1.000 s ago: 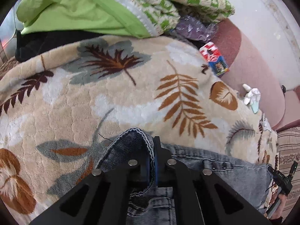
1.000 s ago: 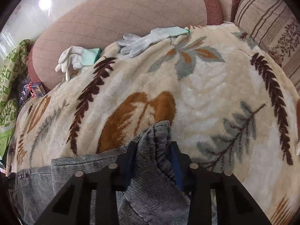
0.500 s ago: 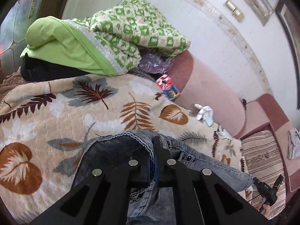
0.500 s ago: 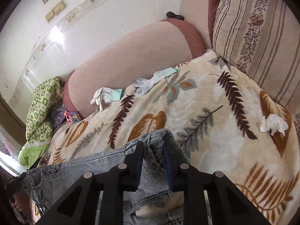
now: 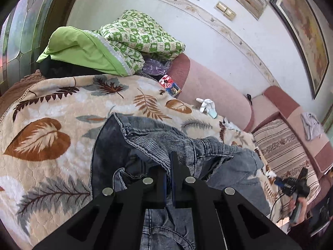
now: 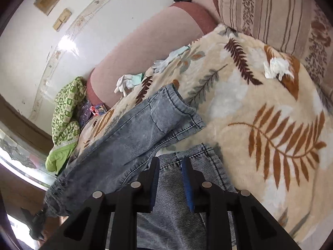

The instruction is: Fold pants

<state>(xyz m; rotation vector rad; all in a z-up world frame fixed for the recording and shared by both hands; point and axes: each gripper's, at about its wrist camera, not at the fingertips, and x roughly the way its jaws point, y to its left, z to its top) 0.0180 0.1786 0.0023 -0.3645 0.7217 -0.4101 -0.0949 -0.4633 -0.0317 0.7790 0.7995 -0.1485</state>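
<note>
The grey-blue jeans (image 5: 158, 141) lie bunched on the leaf-print blanket (image 5: 52, 137) covering the sofa (image 5: 210, 87). The left gripper (image 5: 169, 179) has its jaws pressed together on a stitched fold of denim; the fabric below runs out of frame under the gripper body, so the pants' near end is cut off. In the right wrist view the right gripper (image 6: 170, 179) has its jaws clamped on a hem of the jeans (image 6: 133, 133), one leg stretching far and left across the blanket (image 6: 260, 108). White gloves (image 6: 127, 82) rest at the far blanket edge. A green quilt (image 5: 137, 39) is piled at far left
</note>
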